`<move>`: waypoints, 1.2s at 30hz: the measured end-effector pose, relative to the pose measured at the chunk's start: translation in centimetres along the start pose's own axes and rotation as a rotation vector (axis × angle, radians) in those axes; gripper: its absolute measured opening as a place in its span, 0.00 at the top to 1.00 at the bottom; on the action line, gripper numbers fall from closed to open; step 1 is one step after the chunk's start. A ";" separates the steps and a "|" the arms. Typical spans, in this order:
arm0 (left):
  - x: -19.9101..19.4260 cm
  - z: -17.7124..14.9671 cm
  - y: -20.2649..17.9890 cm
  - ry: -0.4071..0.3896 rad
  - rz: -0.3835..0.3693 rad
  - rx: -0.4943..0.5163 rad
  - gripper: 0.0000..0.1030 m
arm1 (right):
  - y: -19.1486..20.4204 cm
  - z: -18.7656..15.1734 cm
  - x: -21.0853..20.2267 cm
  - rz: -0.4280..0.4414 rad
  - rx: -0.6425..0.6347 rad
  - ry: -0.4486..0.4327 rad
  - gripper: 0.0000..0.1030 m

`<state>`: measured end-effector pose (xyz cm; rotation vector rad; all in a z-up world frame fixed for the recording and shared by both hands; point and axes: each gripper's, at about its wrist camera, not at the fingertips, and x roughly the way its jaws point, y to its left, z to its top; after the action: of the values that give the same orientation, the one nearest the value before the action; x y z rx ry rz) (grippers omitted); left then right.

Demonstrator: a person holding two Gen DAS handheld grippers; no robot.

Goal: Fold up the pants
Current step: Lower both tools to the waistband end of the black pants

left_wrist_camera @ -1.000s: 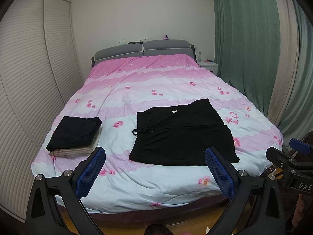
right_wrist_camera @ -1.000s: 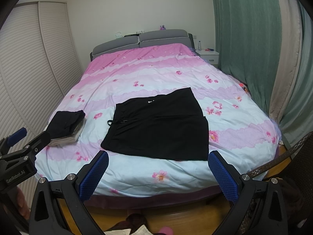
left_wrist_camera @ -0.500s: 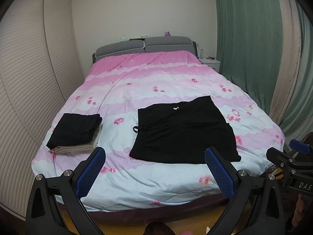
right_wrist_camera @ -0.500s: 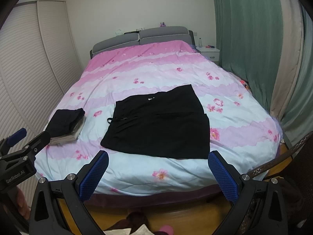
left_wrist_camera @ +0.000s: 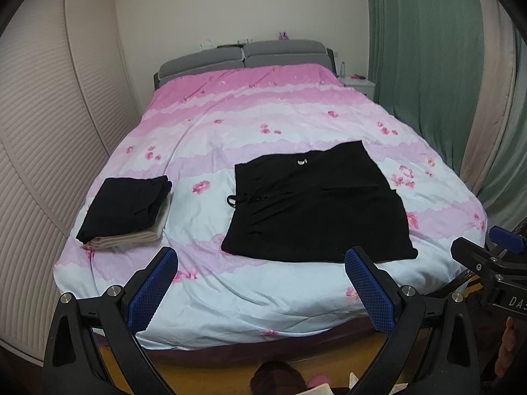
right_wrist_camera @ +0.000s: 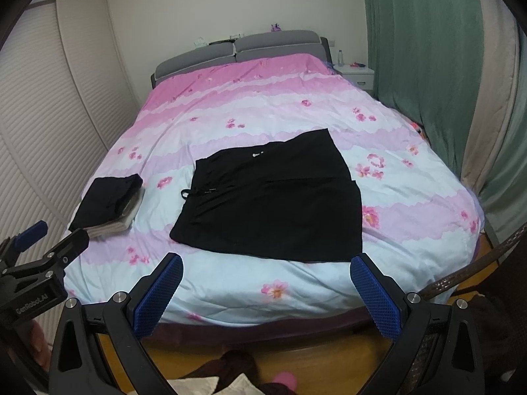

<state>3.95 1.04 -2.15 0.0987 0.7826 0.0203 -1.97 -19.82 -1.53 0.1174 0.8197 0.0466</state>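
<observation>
Lying flat near the foot edge of the bed (left_wrist_camera: pixel 296 125), right of its middle, a pair of black pants (left_wrist_camera: pixel 316 207) was spread open with the waistband and drawstring toward the left edge and the legs toward the right edge. A stack of folded clothes (left_wrist_camera: pixel 123 210), black on top of beige, sat close to the bed's front-left corner, well apart from the pants. The left hand-held gripper (left_wrist_camera: pixel 260 283) hung short of the foot edge with its blue pads spread wide and nothing between them. The right hand-held gripper (right_wrist_camera: pixel 265 291) was likewise spread and empty, beside the left one, clear of the bedding. A grey headboard (right_wrist_camera: pixel 237 52) closed the far edge, and green curtains (right_wrist_camera: pixel 425 49) hung along the right side.
</observation>
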 end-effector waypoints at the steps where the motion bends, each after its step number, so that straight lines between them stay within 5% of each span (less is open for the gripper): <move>1: 0.5 0.1 0.1 0.011 0.000 0.001 0.00 | 0.1 0.1 0.5 0.001 0.002 0.009 0.00; 13: 14.9 2.3 3.8 0.196 -0.053 -0.007 0.00 | 0.7 1.7 12.0 -0.044 0.106 0.164 0.01; 19: 25.6 0.4 5.8 0.380 -0.092 -0.047 0.01 | -0.8 -0.1 20.7 -0.108 0.258 0.321 0.01; 28: 36.3 -3.4 5.1 0.614 -0.225 -0.222 0.06 | -4.6 -3.4 29.0 -0.147 0.485 0.438 0.06; 36: 41.4 -6.3 3.7 0.724 -0.235 -0.382 0.12 | -7.1 -5.0 33.1 -0.133 0.508 0.473 0.07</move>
<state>28.91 7.49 -35.30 -0.3851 1.4940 -0.0196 16.87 -23.56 -29.84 0.5458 1.2984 -0.2713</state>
